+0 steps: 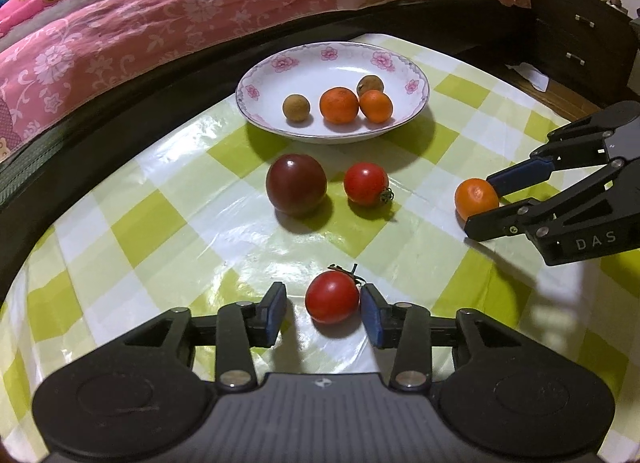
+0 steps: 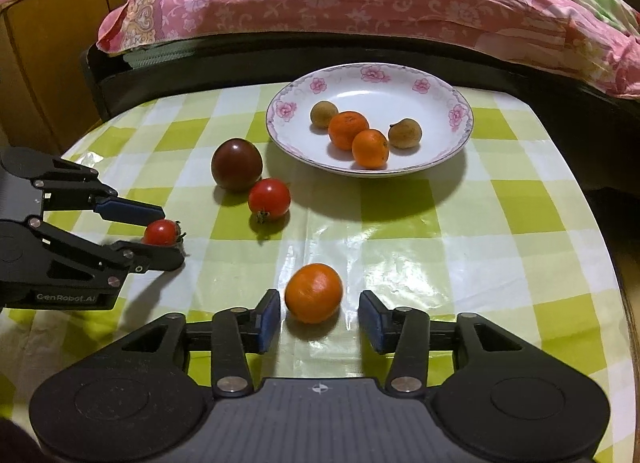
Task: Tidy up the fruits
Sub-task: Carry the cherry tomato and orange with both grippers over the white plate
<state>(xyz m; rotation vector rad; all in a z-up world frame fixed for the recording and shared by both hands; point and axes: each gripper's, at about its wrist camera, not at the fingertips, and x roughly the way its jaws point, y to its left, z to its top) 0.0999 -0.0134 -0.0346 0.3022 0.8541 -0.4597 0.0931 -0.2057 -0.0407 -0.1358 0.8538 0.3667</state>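
A white floral plate (image 1: 256, 75) (image 2: 460, 111) holds two small oranges (image 1: 339, 105) and two brown longans (image 1: 296, 107). On the checked cloth lie a dark purple tomato (image 1: 296, 184) (image 2: 236, 165) and a red tomato (image 1: 365, 183) (image 2: 269, 199). My left gripper (image 1: 324, 309) (image 2: 166, 235) is open around a small red tomato (image 1: 332, 297) (image 2: 160, 231), which touches its right pad. My right gripper (image 2: 318, 317) (image 1: 482, 203) is open around an orange (image 2: 314, 298) (image 1: 476, 198) on the table.
The table has a green and white checked plastic cloth (image 1: 168, 223). A bed with a pink floral quilt (image 1: 160, 7) runs along the far edge. A dark drawer unit (image 1: 580, 35) stands at the far right, a wooden cabinet (image 2: 44, 55) at the far left.
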